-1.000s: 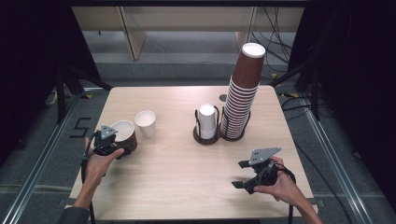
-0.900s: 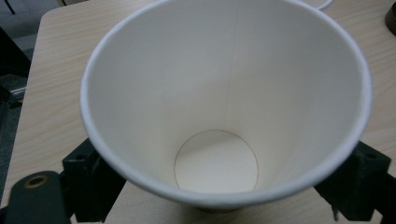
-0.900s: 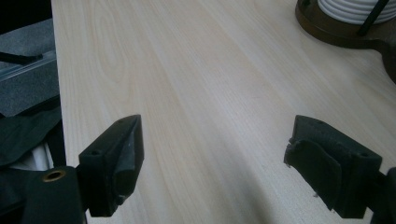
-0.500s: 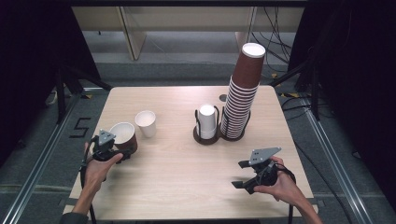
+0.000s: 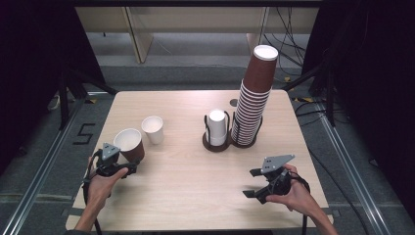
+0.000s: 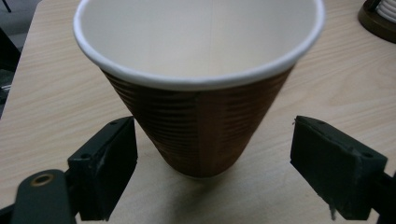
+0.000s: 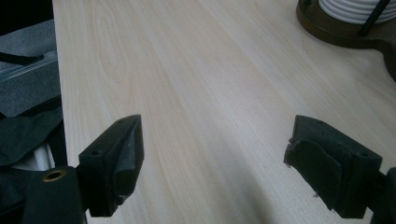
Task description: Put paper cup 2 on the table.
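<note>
A brown ribbed paper cup (image 5: 129,143) with a white inside stands upright near the table's left edge. My left gripper (image 5: 125,164) sits just behind it on the near side, open. In the left gripper view the cup (image 6: 201,93) stands between the two spread jaws, and neither pad touches it; the left gripper (image 6: 215,149) holds nothing. My right gripper (image 5: 250,183) rests open near the front right of the table, and in its own view the right gripper (image 7: 215,154) has bare wood between its jaws.
A small white cup (image 5: 153,129) stands just right of the brown cup. At mid-table a dark holder (image 5: 217,143) carries a stack of white cups, with a tall leaning stack of brown cups (image 5: 254,98) beside it. The holder's base (image 7: 345,28) lies ahead of the right gripper.
My left gripper has drawn back a little toward the near edge, while the brown cup stays where it stood. The right gripper has not moved.
</note>
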Motion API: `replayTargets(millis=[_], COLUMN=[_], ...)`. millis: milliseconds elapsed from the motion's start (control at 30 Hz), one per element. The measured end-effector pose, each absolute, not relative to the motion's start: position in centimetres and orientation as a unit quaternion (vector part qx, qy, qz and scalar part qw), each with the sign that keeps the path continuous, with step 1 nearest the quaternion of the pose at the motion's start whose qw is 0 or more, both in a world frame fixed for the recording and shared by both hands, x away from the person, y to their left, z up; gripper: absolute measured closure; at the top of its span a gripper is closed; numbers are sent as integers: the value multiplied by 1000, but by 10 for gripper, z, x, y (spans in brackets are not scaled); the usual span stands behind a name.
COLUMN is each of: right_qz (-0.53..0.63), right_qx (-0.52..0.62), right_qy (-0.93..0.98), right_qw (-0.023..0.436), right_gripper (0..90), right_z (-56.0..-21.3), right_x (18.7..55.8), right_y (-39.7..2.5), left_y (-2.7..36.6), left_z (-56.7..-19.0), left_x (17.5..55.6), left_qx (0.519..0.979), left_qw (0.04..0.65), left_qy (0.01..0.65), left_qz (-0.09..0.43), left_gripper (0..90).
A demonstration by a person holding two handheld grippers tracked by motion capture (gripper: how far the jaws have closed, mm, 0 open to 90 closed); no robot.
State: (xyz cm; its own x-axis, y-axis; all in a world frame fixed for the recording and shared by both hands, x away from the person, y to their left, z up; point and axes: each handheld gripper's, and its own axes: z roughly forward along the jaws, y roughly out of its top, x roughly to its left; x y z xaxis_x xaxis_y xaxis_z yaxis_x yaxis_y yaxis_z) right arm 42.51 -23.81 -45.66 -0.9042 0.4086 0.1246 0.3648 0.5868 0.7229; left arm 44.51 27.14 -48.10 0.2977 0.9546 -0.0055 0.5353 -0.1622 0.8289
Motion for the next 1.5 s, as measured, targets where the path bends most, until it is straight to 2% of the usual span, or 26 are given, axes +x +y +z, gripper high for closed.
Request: replayTargets(millis=[400,767,1500], right_qz=[403,413,446], right_qx=[218,226,245], right_qy=[888,881,859], right_qw=[32,33,47], right_gripper=[186,181,173], right_z=[-458,-458,-454], right_x=[423,423,419], right_y=[-240,-242,-248], left_y=[257,228,196], left_z=[-471,-459,-461], left_x=[411,382,353], left_qx=[712,724,741], left_qw=[395,412,430], left_qy=[514,486,451], left_qz=[270,264,250], left_gripper=[146,146,146])
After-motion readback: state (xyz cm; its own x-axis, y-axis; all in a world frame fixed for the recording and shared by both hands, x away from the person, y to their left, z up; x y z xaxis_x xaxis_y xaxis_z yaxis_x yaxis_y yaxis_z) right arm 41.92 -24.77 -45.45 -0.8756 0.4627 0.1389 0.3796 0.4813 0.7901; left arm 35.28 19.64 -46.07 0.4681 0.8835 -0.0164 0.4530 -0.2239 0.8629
